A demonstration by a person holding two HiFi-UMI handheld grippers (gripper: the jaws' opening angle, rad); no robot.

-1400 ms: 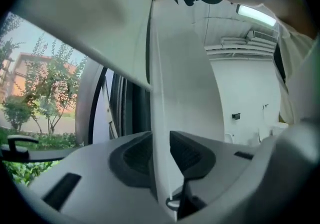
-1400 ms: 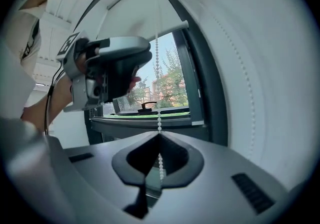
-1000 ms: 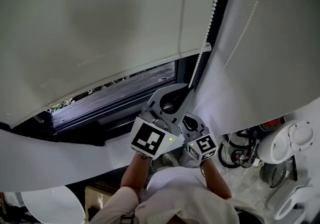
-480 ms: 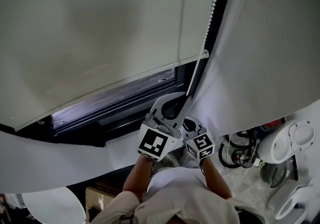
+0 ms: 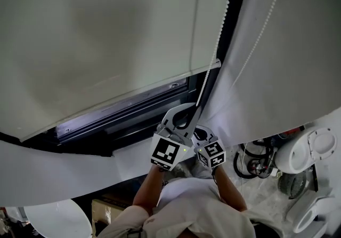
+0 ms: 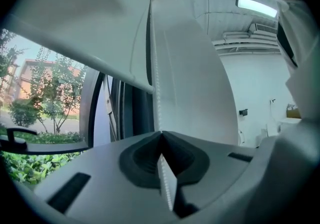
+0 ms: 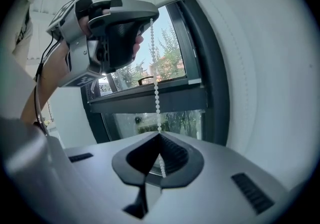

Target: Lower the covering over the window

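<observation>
A white roller blind (image 5: 106, 34) covers most of the dark-framed window (image 5: 133, 109); its bottom bar (image 5: 128, 93) hangs a little above the lower frame. A white bead chain (image 5: 217, 45) runs down beside the blind's right edge. My left gripper (image 5: 193, 109) is shut on this chain, and the beads (image 6: 156, 97) enter its closed jaws (image 6: 160, 135). Just below it, my right gripper (image 5: 199, 133) is shut on the same chain (image 7: 156, 92), which runs up from its jaws (image 7: 160, 137) to the left gripper (image 7: 120, 27). A second strand (image 5: 261, 34) hangs to the right.
A white wall (image 5: 287, 72) curves along the right of the window. Below right stand white round appliances (image 5: 309, 152) and coiled cables (image 5: 256, 162). Trees (image 6: 40, 92) show through the glass. The person's arms and body (image 5: 197, 210) fill the bottom centre.
The blind's bottom bar has come down, leaving less of the glass showing. Both grippers have sunk with the chain held between their jaws.
</observation>
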